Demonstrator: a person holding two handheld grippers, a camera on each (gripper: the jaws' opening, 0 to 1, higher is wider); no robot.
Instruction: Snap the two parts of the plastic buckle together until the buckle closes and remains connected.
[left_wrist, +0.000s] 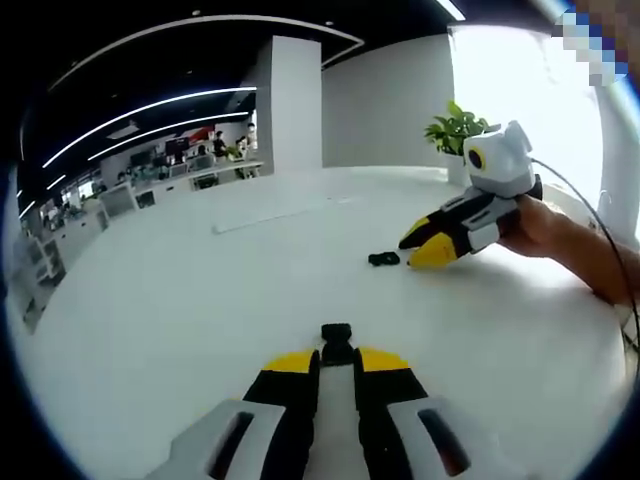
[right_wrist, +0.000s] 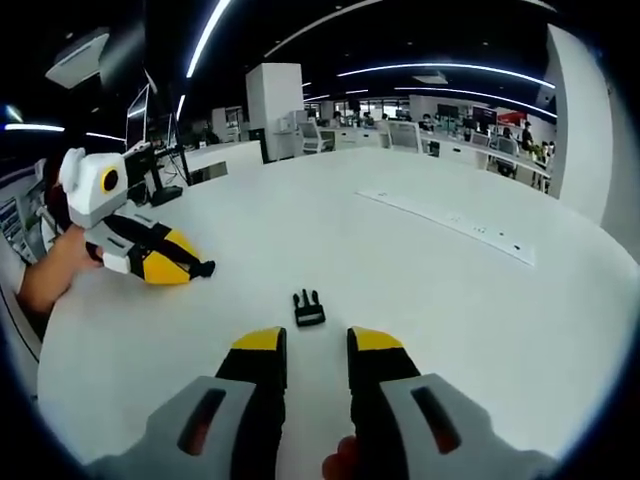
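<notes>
One black buckle part (left_wrist: 337, 340) sticks out between my left gripper's (left_wrist: 337, 358) yellow tips, which are shut on it. In the right gripper view that gripper (right_wrist: 190, 268) comes in from the left, low over the white table (right_wrist: 420, 300), with the black part (right_wrist: 205, 268) at its tip. The other buckle part (right_wrist: 308, 308) lies loose on the table just ahead of my right gripper (right_wrist: 317, 340), whose jaws stand open with nothing between them. In the left gripper view the right gripper (left_wrist: 425, 250) points at this loose part (left_wrist: 383, 260) from the right, close to it.
A potted plant (left_wrist: 455, 128) stands at the table's far edge behind the right gripper. A long thin strip (right_wrist: 450, 225) lies across the table farther out. A person's hand (left_wrist: 545, 225) holds the right gripper. Office desks and a white pillar (left_wrist: 295, 100) stand beyond.
</notes>
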